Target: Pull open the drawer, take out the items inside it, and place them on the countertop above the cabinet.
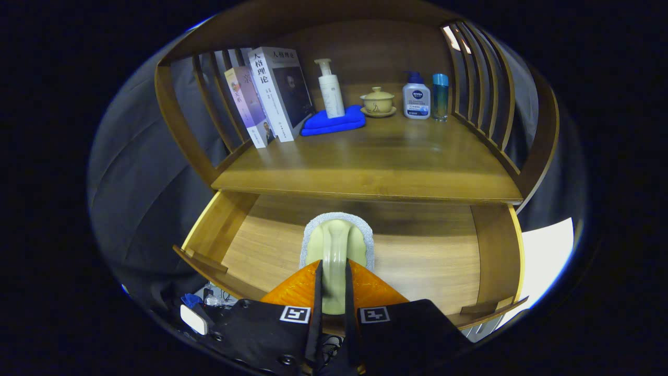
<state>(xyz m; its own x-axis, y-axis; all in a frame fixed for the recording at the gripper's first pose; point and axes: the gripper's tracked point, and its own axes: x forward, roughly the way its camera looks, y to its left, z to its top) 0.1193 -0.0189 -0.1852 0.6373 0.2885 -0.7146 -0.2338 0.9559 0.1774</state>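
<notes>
The tongs [333, 292] are clenched on the handle of a pale green brush [336, 245], both fingers pressing its sides. The brush runs straight ahead of the fingers, its long axis in line with them, its padded head beyond the tips over the floor of the open drawer [428, 256]. The table [376, 156] lies above and beyond, past the drawer's back edge, with bare wood in front of the books [271, 94] and blue cloth [334, 121]. The likely next move is up, then forward. The tongs point level and slightly downward into the drawer.
</notes>
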